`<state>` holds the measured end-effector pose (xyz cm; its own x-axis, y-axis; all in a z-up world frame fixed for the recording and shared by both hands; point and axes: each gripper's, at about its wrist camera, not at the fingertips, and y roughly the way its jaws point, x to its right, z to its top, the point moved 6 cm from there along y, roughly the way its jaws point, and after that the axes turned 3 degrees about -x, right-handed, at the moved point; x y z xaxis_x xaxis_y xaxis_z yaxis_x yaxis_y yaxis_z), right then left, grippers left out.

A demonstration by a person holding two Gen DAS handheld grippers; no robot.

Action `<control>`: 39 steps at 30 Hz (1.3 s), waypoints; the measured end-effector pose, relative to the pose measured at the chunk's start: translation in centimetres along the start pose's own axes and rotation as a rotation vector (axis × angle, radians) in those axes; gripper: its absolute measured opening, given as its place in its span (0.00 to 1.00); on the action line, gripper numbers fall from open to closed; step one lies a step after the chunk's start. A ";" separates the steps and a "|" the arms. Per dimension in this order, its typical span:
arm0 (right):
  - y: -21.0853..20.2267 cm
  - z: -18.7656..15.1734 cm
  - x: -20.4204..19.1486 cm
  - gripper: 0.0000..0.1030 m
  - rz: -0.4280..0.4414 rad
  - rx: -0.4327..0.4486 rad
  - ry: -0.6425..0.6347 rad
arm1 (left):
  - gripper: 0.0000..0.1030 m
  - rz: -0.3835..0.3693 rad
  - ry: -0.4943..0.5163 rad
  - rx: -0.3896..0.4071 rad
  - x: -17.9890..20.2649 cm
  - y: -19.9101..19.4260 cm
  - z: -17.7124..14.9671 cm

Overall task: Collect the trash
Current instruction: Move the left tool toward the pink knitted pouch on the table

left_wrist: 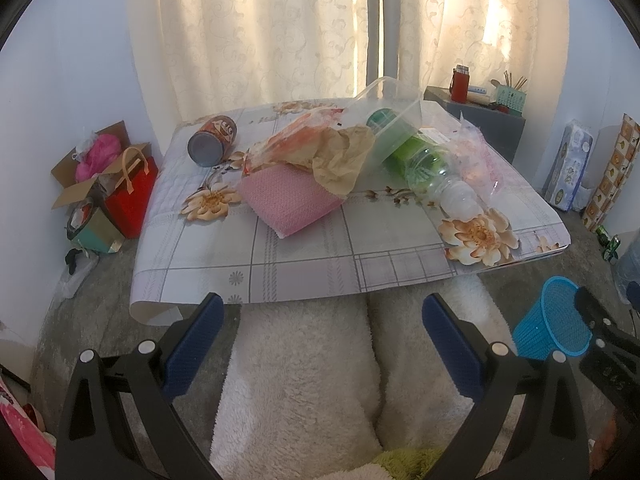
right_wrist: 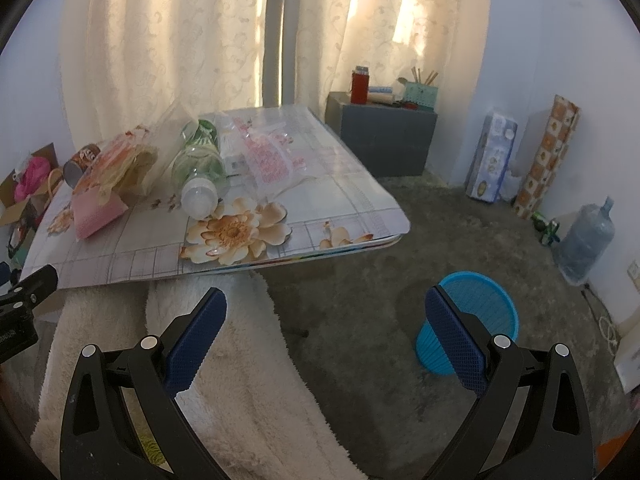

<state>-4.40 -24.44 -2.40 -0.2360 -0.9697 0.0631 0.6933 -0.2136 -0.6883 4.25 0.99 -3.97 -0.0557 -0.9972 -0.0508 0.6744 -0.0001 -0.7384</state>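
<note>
Trash lies on a low table (left_wrist: 304, 264) with a flowered cover: a can (left_wrist: 212, 140) on its side, a pink pack (left_wrist: 290, 196), crumpled brown paper (left_wrist: 340, 156), an orange-printed wrapper (left_wrist: 296, 136), a clear plastic box (left_wrist: 390, 118) resting on a green bottle (left_wrist: 428, 168), and a clear pink-printed bag (right_wrist: 268, 156). A blue mesh bin (right_wrist: 468, 324) stands on the carpet right of the table. My left gripper (left_wrist: 322, 334) is open, short of the table's near edge. My right gripper (right_wrist: 324, 326) is open above the carpet, its right finger beside the bin.
A person's legs in white fleece (left_wrist: 304, 380) reach under the table. Boxes and a red gift bag (left_wrist: 130, 196) sit at the left wall. A dark cabinet (right_wrist: 384, 140), a tissue pack (right_wrist: 492, 156), a paper roll (right_wrist: 548, 152) and a water jug (right_wrist: 588, 236) line the right side.
</note>
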 end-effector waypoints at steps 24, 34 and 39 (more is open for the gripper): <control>2.7 6.6 -12.1 0.92 0.366 0.093 -0.278 | 0.94 -0.163 -0.237 0.010 -10.5 5.1 5.6; 4.7 7.8 -13.6 0.92 0.538 0.043 -0.242 | 0.94 -0.247 -0.302 0.055 -12.0 7.2 8.6; 6.8 7.3 -14.5 0.92 0.532 -0.044 -0.268 | 0.94 -0.244 -0.306 0.050 -11.7 8.7 10.0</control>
<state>8.77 -12.73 -2.72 0.3204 -0.9394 -0.1221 0.6391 0.3095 -0.7041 18.13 11.87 -3.11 -0.0018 -0.9438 0.3305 0.7037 -0.2360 -0.6701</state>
